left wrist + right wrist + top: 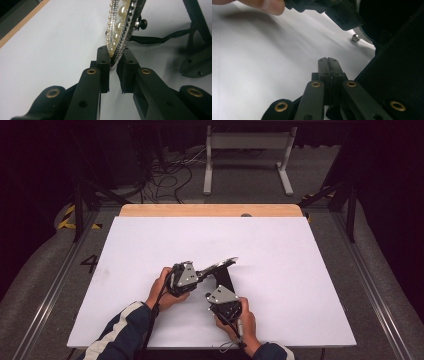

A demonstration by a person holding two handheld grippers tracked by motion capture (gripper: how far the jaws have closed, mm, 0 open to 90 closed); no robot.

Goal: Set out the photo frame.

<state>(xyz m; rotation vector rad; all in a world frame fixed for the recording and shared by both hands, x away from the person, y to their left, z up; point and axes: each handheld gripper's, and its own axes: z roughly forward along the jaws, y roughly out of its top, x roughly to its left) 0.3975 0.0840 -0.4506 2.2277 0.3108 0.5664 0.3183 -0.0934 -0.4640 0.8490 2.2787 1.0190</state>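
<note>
While clamped edge-on in left gripper [113, 65], pearl-rimmed frame [122, 27] runs lengthwise away toward table's [300, 285] far right; right gripper [328, 62] pressed together empty.

A dark numeral "4" [89, 263] marked on the grey floor left of the white table, no other text, label or brand readable

Each gripper is black. The left gripper [201, 274] and the right gripper [218, 296] each carry a grey three-cornered plate on top, dotted with small screws. In the gripper views the jaws are matt black bars with brass-ringed pivot holes and small screw heads near their tips. A black cable trails from each gripper. The person's sleeves are dark navy with broad cream stripes.
</note>
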